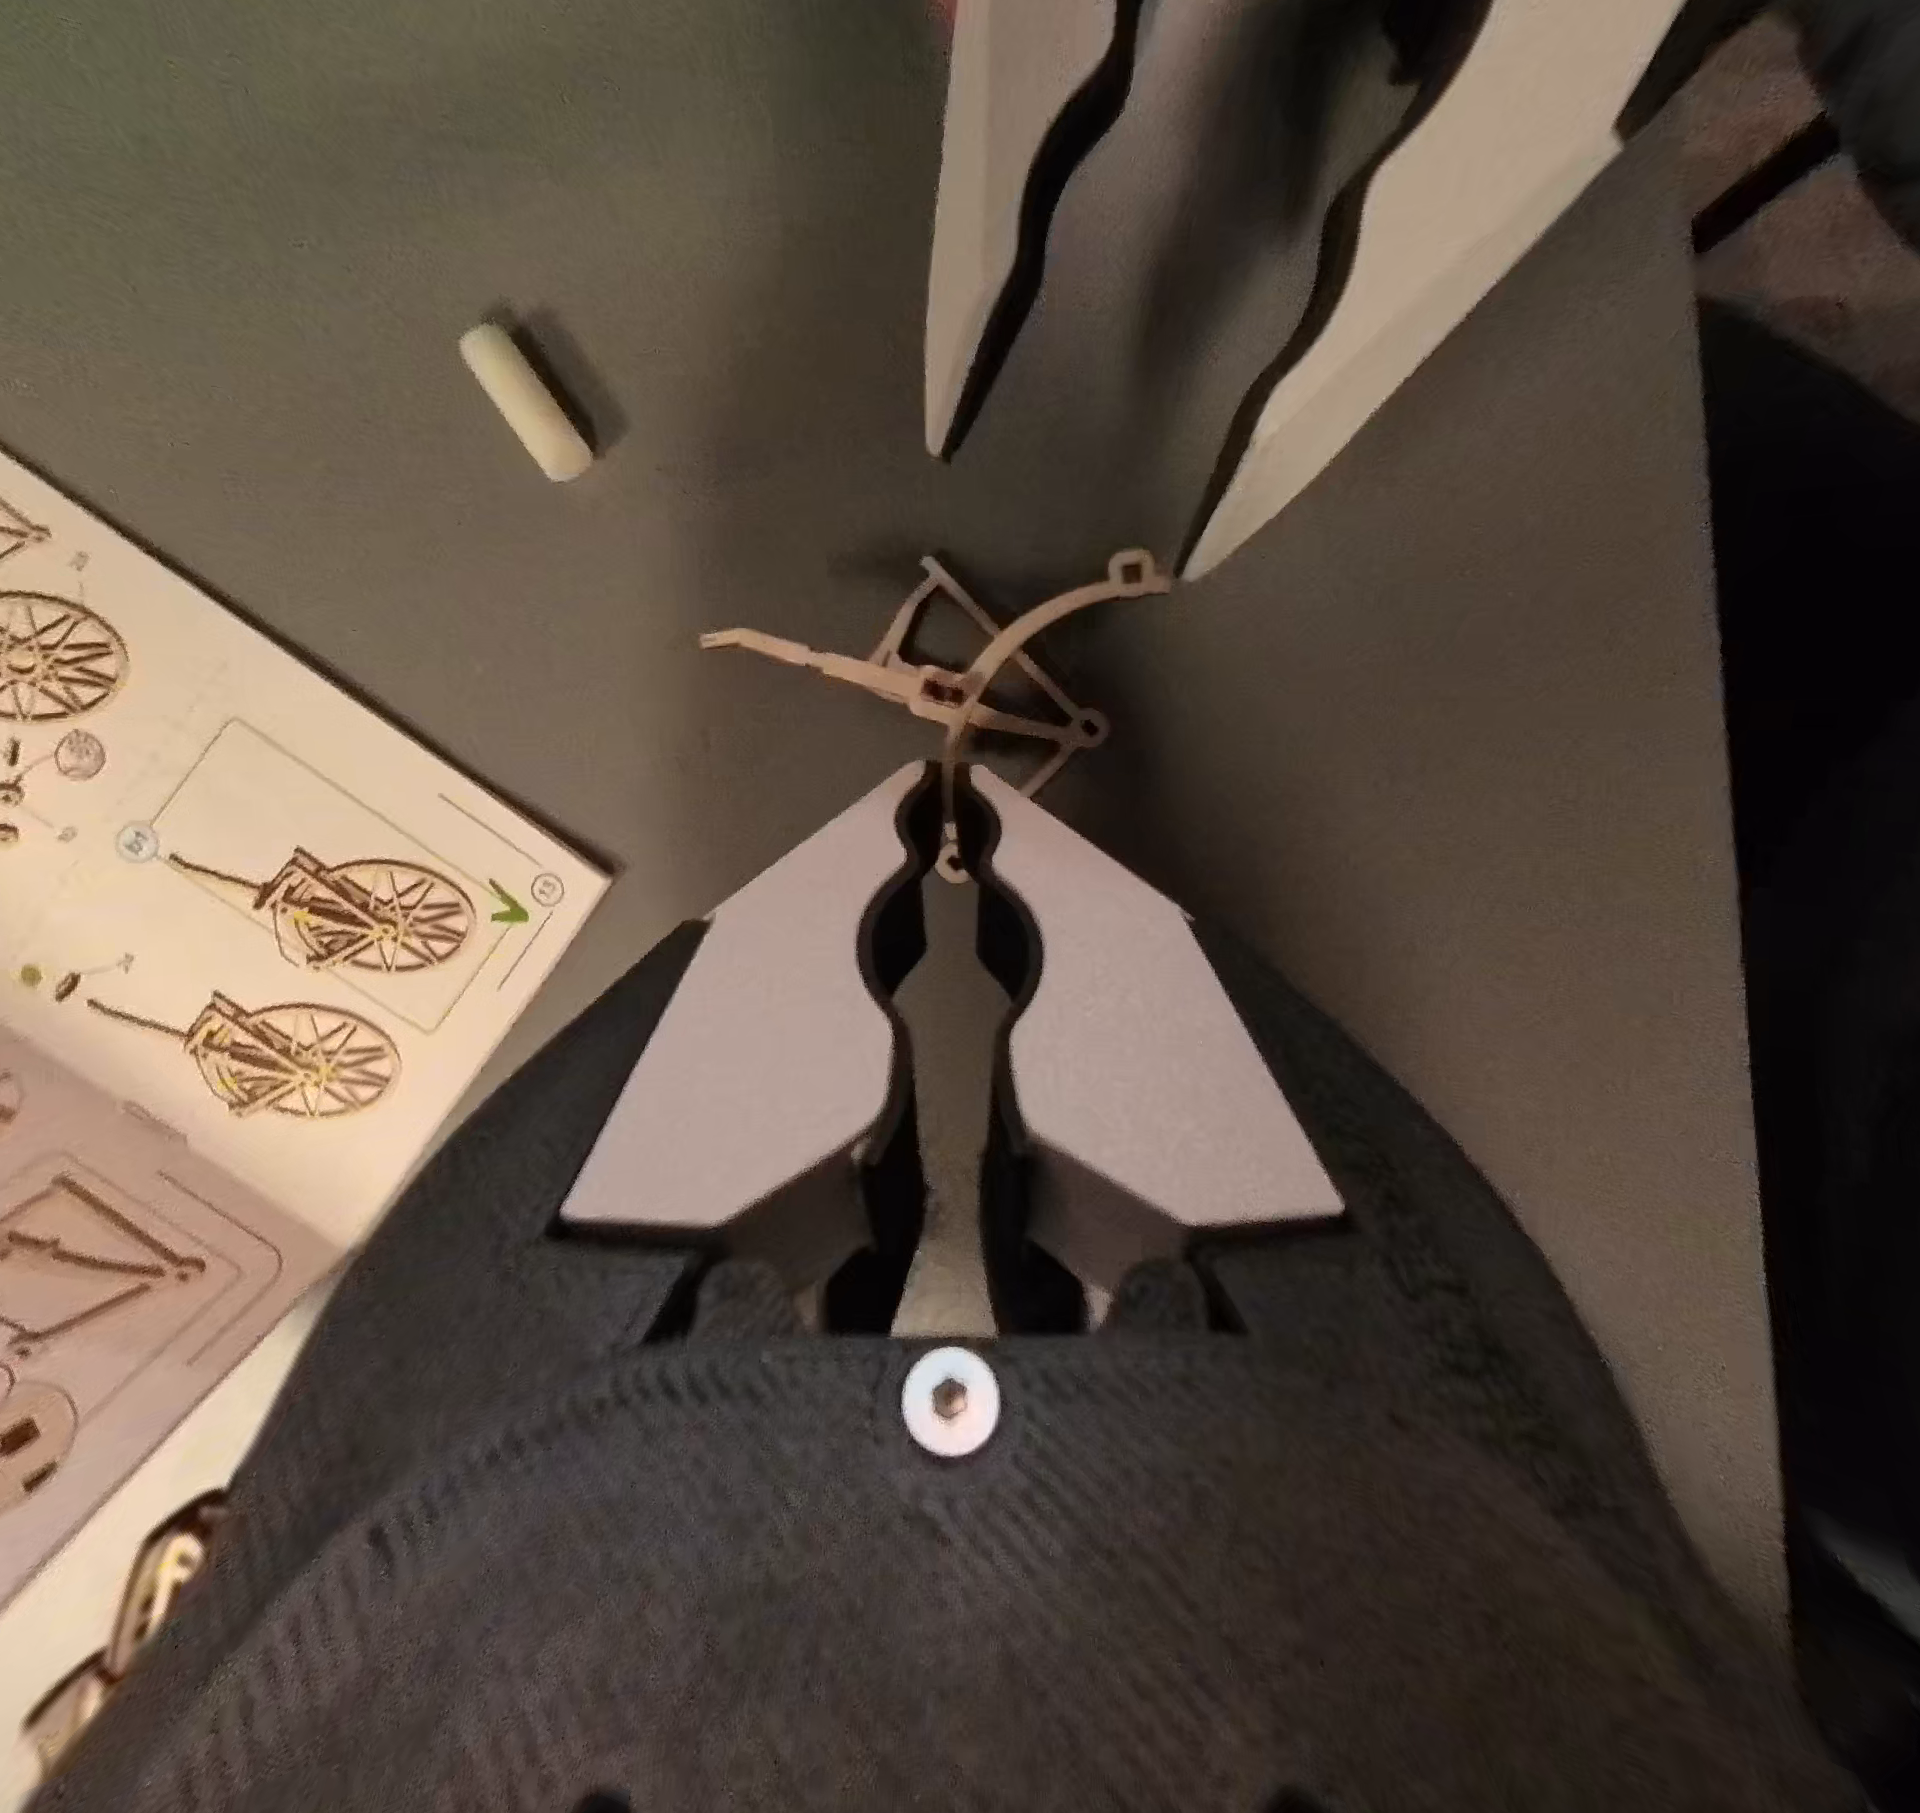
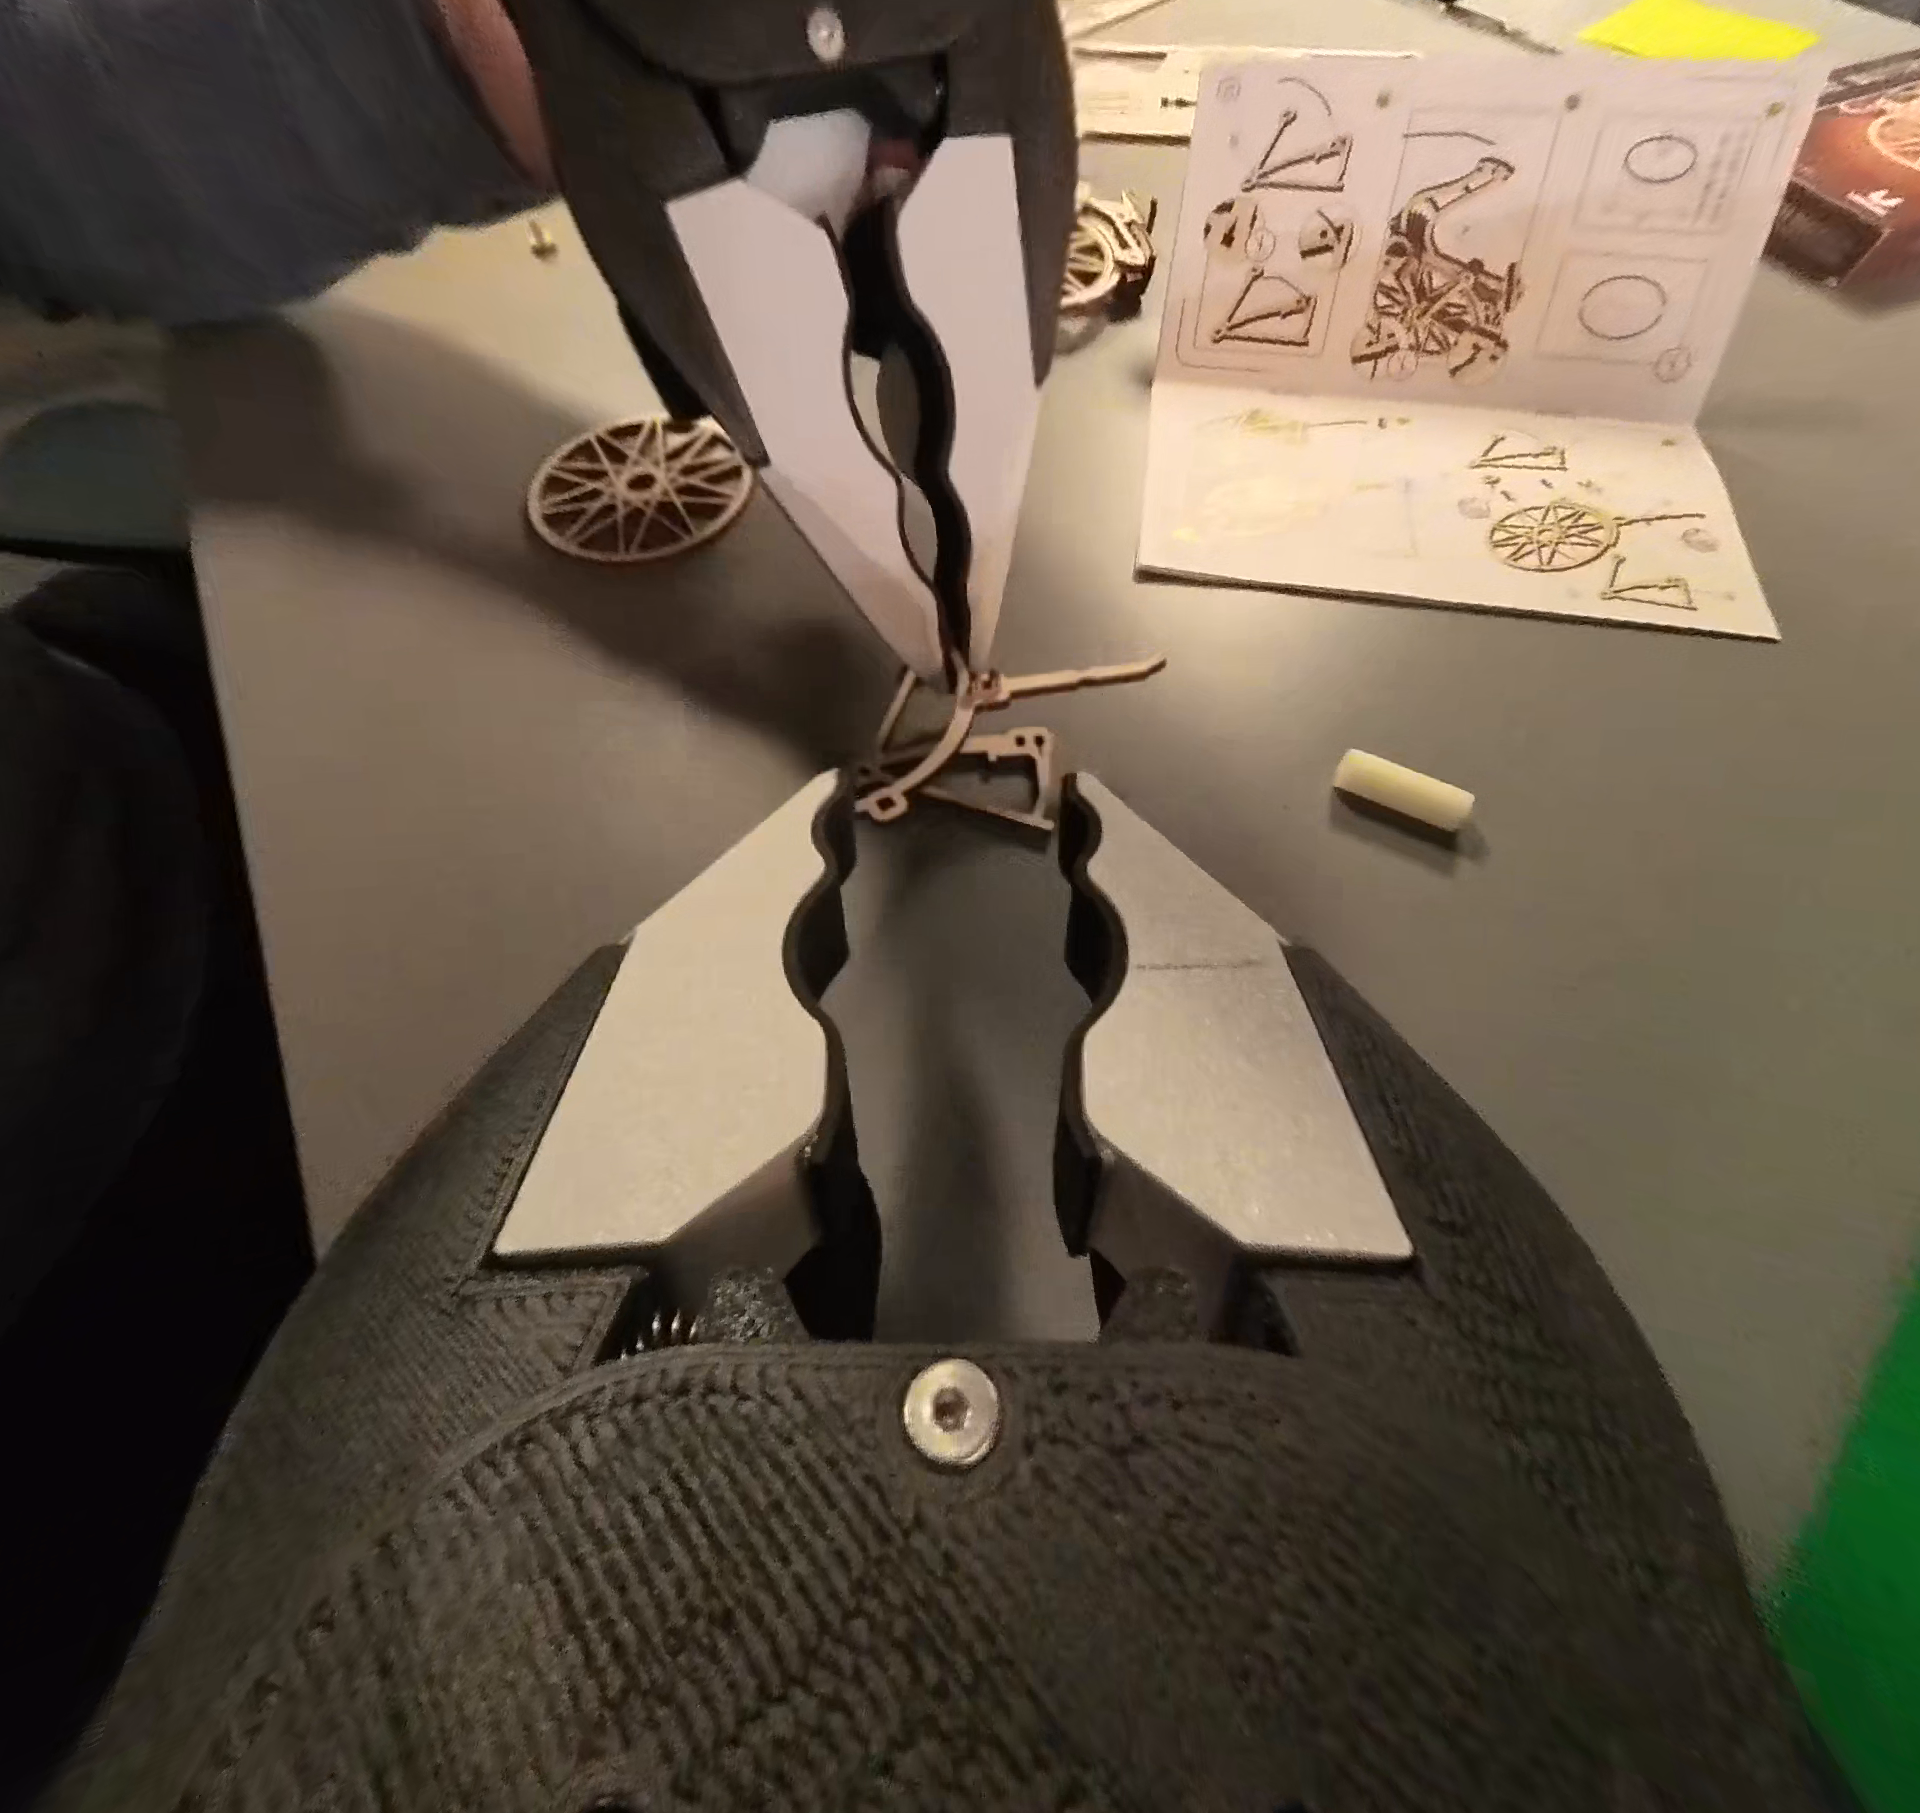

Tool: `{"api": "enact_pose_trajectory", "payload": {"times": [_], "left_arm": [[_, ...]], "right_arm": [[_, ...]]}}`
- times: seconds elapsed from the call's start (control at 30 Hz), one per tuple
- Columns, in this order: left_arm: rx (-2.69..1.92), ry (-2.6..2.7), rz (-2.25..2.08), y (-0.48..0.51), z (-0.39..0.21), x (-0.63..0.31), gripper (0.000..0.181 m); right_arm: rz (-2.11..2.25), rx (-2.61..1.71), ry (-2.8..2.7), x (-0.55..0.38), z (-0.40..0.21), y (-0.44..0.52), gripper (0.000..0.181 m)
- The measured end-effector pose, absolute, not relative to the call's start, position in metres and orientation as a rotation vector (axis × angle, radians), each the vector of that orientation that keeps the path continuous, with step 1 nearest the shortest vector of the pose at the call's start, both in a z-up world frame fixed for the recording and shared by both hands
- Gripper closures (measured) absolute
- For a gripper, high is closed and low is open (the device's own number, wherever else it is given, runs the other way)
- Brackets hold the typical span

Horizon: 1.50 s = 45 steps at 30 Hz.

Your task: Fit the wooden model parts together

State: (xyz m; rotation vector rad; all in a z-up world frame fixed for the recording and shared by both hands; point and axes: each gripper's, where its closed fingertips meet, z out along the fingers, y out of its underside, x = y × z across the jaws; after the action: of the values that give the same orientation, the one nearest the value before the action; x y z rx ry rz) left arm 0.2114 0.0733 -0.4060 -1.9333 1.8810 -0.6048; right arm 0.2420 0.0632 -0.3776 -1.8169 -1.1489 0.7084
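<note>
Left tongs clenched on curved wooden strip, right tongs released beside frame part, grey surface, dowel apart.

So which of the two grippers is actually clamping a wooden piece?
The left gripper, shut on the thin curved wooden arc. The right gripper is open, its fingers spread beside the wooden frame piece.

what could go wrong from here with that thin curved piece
1. The left hand-held gripper pinches only the end of the thin curved wooden strip; a twist or a hard press might snap it.
2. The right hand-held gripper is open, its fingertip beside the strip's far end; closing off target may push the loose wooden frame parts across the table.
</note>
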Motion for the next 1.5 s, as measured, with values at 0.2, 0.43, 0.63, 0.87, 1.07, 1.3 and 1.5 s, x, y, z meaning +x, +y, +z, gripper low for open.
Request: {"api": "enact_pose_trajectory", "payload": {"times": [0.2, 0.43, 0.63, 0.87, 1.07, 1.3, 1.5], "left_arm": [[-1.966, 1.945, -0.581, 0.078, -0.412, 0.214, 0.18], [-1.961, 1.973, -0.576, 0.082, -0.411, 0.215, 0.18], [-1.957, 1.991, -0.55, 0.082, -0.412, 0.215, 0.181], [-1.954, 1.978, -0.532, 0.081, -0.412, 0.216, 0.181], [-1.833, 1.772, -0.511, 0.091, -0.388, 0.219, 0.135], [-1.721, 1.604, -0.854, 0.057, -0.369, 0.199, 0.156], [-1.599, 1.824, -0.563, 0.06, -0.398, 0.195, 0.158]], "right_arm": [[0.673, -1.798, -1.22, 0.237, -0.38, 0.071, 0.149], [0.649, -1.829, -1.318, 0.223, -0.392, 0.087, 0.158], [0.663, -1.825, -1.325, 0.219, -0.394, 0.09, 0.171], [0.688, -1.859, -1.309, 0.22, -0.396, 0.088, 0.177], [0.958, -1.927, -1.101, 0.221, -0.382, 0.091, 0.178], [1.152, -1.991, -0.999, 0.219, -0.381, 0.092, 0.178], [1.18, -2.062, -1.048, 0.22, -0.391, 0.093, 0.177]]}}
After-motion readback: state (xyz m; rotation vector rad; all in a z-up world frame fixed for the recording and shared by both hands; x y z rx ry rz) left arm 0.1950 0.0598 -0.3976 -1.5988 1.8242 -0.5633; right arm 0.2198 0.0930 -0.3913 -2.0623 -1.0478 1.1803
